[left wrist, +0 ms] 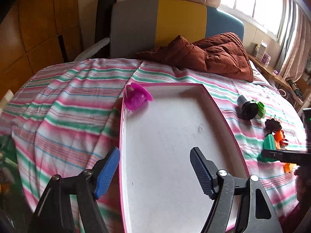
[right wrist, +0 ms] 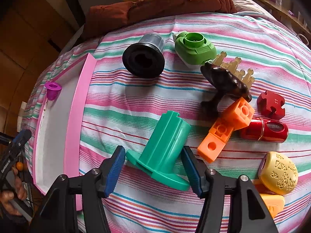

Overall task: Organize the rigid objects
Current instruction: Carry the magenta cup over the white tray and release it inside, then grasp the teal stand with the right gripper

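Observation:
A pink-rimmed white tray (left wrist: pixel 217 104) lies on the striped bed, with a magenta cup (left wrist: pixel 136 97) in its far left corner. My left gripper (left wrist: pixel 155 167) is open and empty above the tray's near left part. In the right wrist view the tray (right wrist: pixel 77 104) is at the left, with the magenta cup (right wrist: pixel 52 89) in it. My right gripper (right wrist: pixel 153 165) is open, its fingers on either side of a teal flanged spool (right wrist: pixel 165 145) that lies on the bedspread. The pads are close to the spool's flange but do not grip it.
Right of the tray lie a black and silver cylinder (right wrist: pixel 143 55), a green cap (right wrist: pixel 195 47), a dark brown piece (right wrist: pixel 223 83), an orange block (right wrist: pixel 227 128), two red pieces (right wrist: pixel 264 130) and a yellow patterned piece (right wrist: pixel 278 172). A rust duvet (left wrist: pixel 213 54) lies at the headboard.

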`<control>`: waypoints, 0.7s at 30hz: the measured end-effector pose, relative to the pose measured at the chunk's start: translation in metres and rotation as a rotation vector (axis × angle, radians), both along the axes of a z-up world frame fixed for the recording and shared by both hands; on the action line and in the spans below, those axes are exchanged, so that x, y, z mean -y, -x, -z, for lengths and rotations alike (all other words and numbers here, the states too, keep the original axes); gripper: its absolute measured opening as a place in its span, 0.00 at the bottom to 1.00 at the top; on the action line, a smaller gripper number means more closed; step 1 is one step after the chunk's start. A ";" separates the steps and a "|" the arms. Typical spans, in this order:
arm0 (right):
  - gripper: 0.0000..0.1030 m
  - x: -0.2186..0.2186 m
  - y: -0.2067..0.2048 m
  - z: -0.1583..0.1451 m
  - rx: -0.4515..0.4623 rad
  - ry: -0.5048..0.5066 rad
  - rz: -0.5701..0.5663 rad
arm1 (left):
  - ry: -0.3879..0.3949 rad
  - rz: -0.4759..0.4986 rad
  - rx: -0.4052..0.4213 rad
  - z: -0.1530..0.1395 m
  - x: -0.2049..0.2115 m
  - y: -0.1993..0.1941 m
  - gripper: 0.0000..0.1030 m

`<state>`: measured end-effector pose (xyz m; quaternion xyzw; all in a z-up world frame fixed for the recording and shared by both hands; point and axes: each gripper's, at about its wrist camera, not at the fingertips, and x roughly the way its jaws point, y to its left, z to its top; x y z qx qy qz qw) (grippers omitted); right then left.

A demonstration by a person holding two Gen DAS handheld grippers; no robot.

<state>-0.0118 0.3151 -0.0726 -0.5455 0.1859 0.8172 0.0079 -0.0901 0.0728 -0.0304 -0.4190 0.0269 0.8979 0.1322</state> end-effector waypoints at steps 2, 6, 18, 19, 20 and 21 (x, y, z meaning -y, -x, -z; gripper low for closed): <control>0.59 0.002 0.000 0.000 -0.004 -0.014 -0.005 | 0.007 -0.002 0.001 0.000 -0.001 -0.012 0.74; 0.59 0.004 0.000 0.000 -0.009 -0.030 -0.015 | 0.042 -0.005 -0.021 -0.002 -0.001 -0.030 0.74; 0.29 0.014 -0.002 0.003 0.012 -0.185 -0.039 | 0.063 -0.022 -0.013 0.002 0.009 -0.051 0.74; 0.29 0.013 -0.002 0.003 0.011 -0.189 -0.036 | 0.064 -0.024 -0.014 0.002 0.009 -0.052 0.74; 0.29 0.011 -0.002 0.003 0.010 -0.186 -0.034 | 0.065 -0.026 -0.015 0.002 0.010 -0.052 0.74; 0.29 0.011 -0.002 0.003 0.008 -0.188 -0.034 | 0.064 -0.026 -0.014 0.002 0.010 -0.053 0.74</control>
